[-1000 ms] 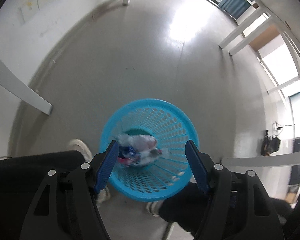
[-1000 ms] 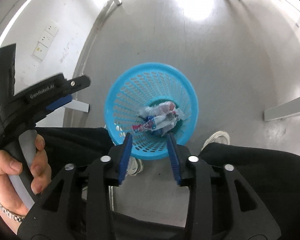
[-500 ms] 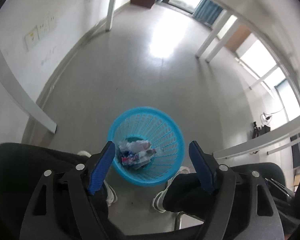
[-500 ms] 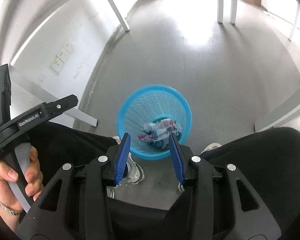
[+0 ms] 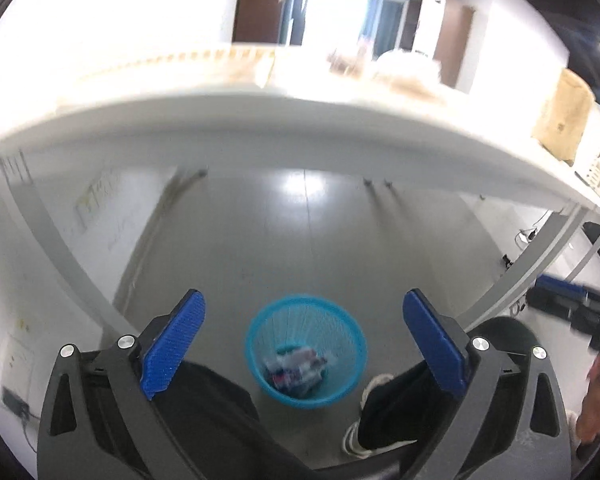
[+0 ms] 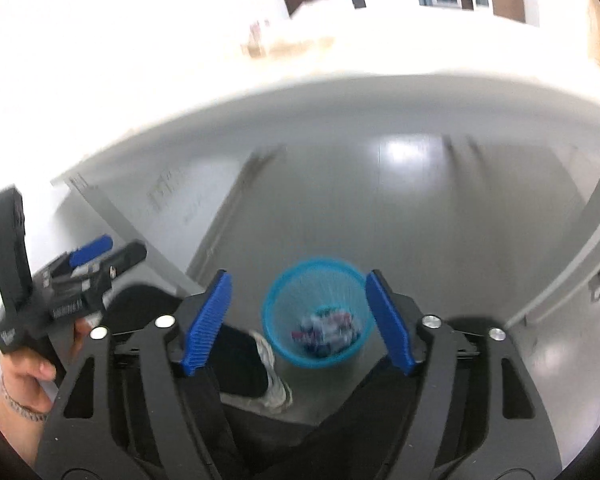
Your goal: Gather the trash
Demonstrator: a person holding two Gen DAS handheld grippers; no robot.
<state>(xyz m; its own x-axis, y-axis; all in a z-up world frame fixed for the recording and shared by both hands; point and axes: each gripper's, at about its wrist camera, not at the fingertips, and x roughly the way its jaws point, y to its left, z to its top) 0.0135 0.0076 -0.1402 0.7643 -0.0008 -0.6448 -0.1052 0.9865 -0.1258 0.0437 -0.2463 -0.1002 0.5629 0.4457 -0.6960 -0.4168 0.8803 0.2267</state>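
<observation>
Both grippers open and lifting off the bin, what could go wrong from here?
1. The table edge hangs above and ahead of the left gripper and right gripper; either might clip it on the way up.
2. The blue basket sits on the floor right by the person's shoes, so a foot shift could tip out the wrappers.
3. Both views are motion-blurred, so table-top trash is hard to locate.

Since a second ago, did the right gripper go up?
Yes. The right gripper rose away from the blue basket on the floor; the basket looks smaller now, and the table edge appears.
</observation>
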